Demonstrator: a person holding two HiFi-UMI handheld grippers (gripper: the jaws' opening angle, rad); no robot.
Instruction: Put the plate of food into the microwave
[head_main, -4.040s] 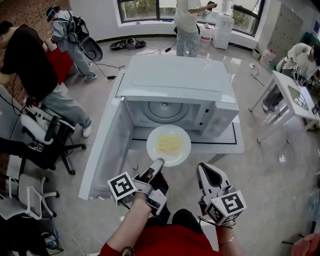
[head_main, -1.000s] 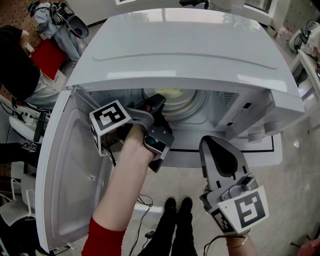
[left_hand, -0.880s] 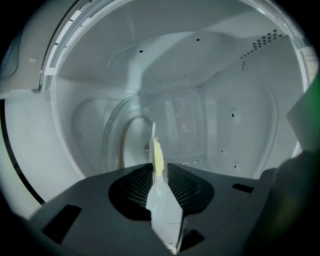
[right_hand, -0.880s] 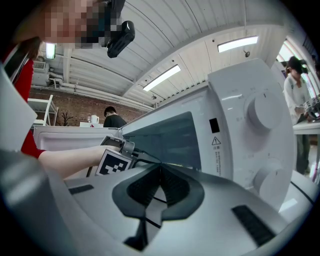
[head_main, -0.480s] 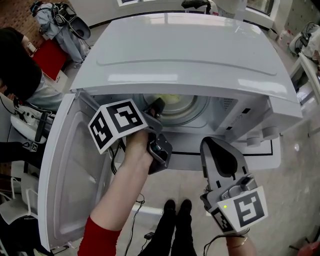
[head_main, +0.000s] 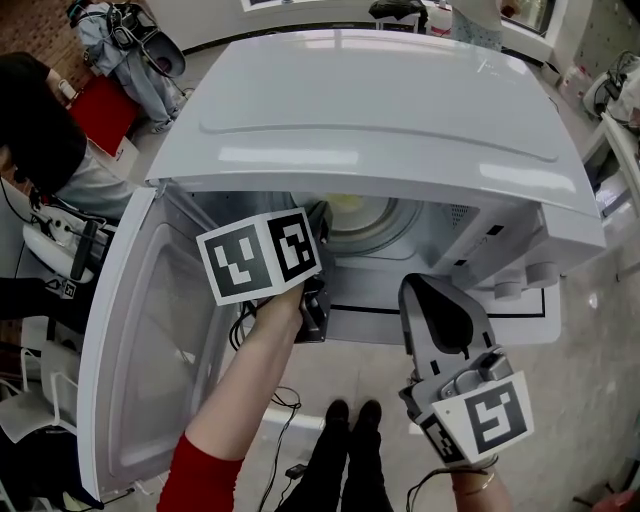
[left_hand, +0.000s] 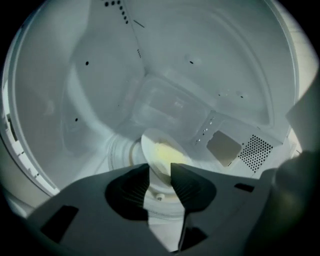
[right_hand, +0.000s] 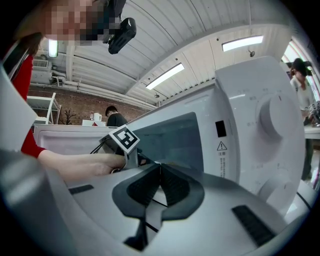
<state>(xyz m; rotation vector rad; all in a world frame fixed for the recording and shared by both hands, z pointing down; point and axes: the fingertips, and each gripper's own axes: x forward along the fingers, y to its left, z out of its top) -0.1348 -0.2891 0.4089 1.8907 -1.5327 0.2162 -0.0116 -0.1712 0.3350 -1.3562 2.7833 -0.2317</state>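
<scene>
Inside glossy white boxy microwave (head_main: 370, 110): round pale plate (left_hand: 150, 145), yellow food (left_hand: 167, 154).

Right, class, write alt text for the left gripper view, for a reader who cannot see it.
Inside a white microwave, the left claw has just been opening its jaws, which stand apart around the near rim of a plate of yellow food without pressing on it. A perforated vent shows on the wall at right.
</scene>
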